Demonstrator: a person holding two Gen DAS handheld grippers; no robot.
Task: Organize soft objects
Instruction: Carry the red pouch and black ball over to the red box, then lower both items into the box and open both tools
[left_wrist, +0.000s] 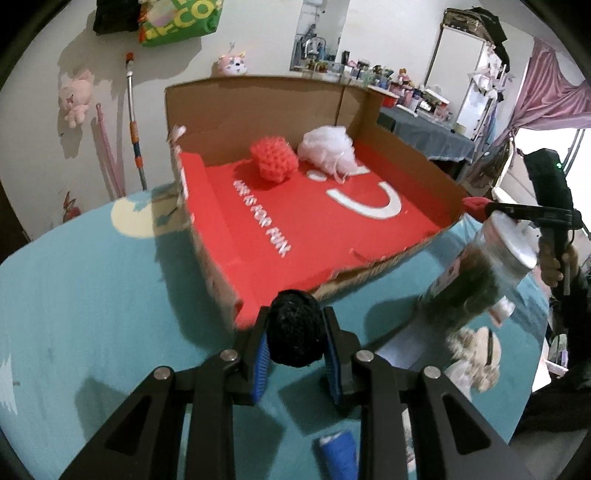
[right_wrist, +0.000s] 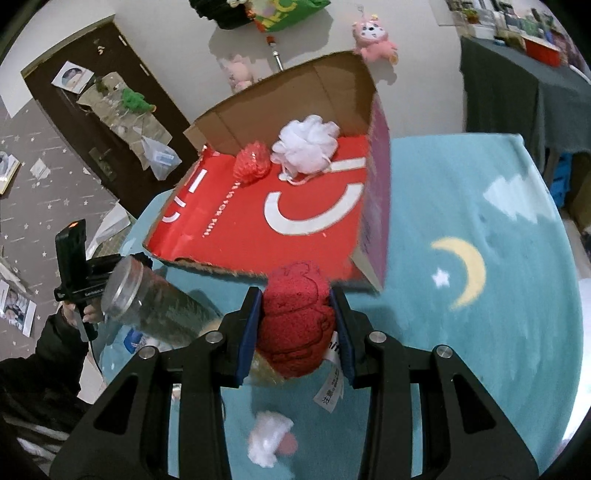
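My left gripper (left_wrist: 296, 341) is shut on a black knitted ball (left_wrist: 295, 326), held above the table just short of the near edge of an open cardboard box (left_wrist: 258, 107) with a red floor. Inside the box, at the back, lie a red knitted ball (left_wrist: 274, 159) and a white mesh pouf (left_wrist: 327, 147). My right gripper (right_wrist: 297, 332) is shut on a red plush toy (right_wrist: 295, 325) with a white label, close to the box's near rim (right_wrist: 207, 265). The red ball (right_wrist: 252, 164) and the white pouf (right_wrist: 306, 144) show there too.
The box rests on a teal cloth (right_wrist: 461, 221) with a moon and star pattern. A clear jar with a metal lid (right_wrist: 147, 299) lies beside the box. A beige plush toy (left_wrist: 476, 358) and a blue item (left_wrist: 338, 448) lie on the cloth; a white and pink plush (right_wrist: 269, 439) lies below my right gripper.
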